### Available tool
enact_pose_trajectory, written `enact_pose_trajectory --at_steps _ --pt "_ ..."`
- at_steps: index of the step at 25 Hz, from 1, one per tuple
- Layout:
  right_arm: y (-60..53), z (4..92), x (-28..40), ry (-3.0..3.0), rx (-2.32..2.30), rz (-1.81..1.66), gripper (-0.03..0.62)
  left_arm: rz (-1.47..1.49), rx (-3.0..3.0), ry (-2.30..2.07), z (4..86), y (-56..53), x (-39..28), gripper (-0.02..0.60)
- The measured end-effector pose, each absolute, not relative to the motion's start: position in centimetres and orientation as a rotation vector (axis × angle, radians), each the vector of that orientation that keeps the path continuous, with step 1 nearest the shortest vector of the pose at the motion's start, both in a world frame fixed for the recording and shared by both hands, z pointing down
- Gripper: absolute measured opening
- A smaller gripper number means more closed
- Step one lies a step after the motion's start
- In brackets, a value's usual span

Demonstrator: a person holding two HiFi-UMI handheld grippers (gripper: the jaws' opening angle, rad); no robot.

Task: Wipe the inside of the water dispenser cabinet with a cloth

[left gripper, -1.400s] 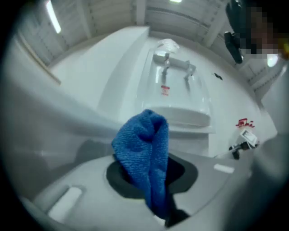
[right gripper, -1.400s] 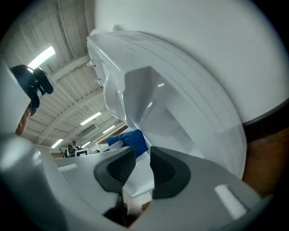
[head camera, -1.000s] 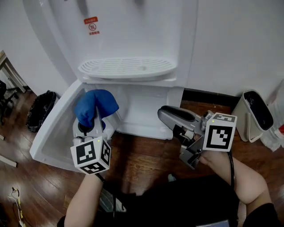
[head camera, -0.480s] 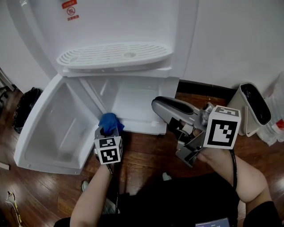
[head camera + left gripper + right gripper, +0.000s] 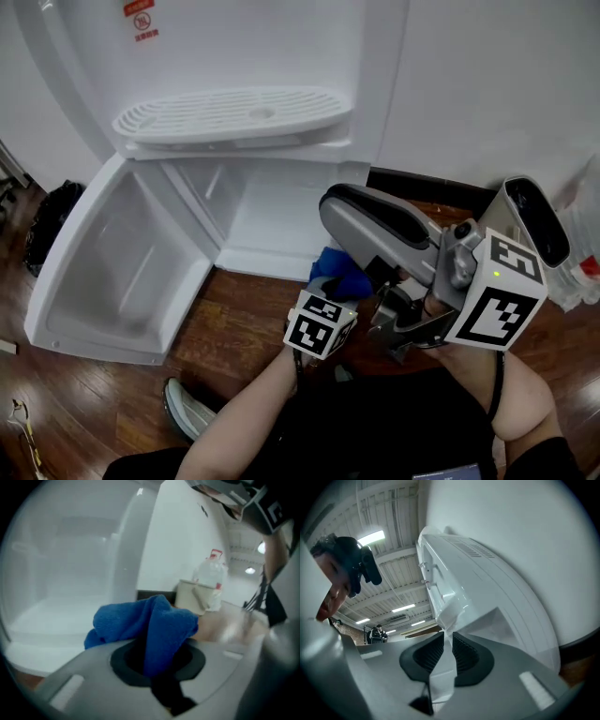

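The white water dispenser's lower cabinet (image 5: 272,211) stands open, its door (image 5: 122,272) swung out to the left. A blue cloth (image 5: 339,267) bunches out of my left gripper (image 5: 330,281), low in front of the cabinet's right bottom corner. In the left gripper view the jaws of that gripper (image 5: 157,657) are shut on the cloth (image 5: 145,623). My right gripper (image 5: 330,211) hovers just above and to the right of it and points toward the dispenser. Its jaws (image 5: 447,656) have just been closing; a narrow slit is left and nothing lies between them.
A ribbed drip tray (image 5: 225,112) juts out above the cabinet. A beige bin (image 5: 530,220) stands by the wall at right, a dark bag (image 5: 52,225) at far left. The floor is dark wood; a shoe (image 5: 187,408) shows at the bottom.
My left gripper swung with the cloth from the open door at left down and rightwards to the cabinet's right front. The right gripper rose a little.
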State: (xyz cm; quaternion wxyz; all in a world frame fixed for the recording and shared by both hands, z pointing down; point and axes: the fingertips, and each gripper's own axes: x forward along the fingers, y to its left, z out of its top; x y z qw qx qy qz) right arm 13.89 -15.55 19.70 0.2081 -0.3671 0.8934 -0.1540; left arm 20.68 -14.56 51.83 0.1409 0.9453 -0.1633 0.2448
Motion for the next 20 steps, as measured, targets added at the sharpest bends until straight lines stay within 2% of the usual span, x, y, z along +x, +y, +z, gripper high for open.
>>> enact_pose_trajectory --at_steps 3,7,11,17,20 --pt "-15.2 18.8 15.2 2.434 -1.019 -0.407 0.049 0.552 2.733 -0.118 49.2 -9.5 24.2 0.065" --pt "-15.3 19.0 15.5 2.416 -1.017 -0.418 0.044 0.531 2.724 -0.274 48.3 -11.5 22.8 0.066" --pt "-15.6 19.1 15.8 2.409 -1.022 -0.412 0.043 0.385 2.647 -0.717 46.0 -18.6 15.6 0.066" --pt "-15.8 19.3 16.2 2.4 -1.031 -0.41 0.038 0.198 2.513 -1.548 38.4 -27.2 0.9 0.066" --pt "-15.8 19.4 15.7 2.418 -1.03 -0.412 0.037 0.162 2.423 -1.696 36.8 -28.9 -2.9 0.065"
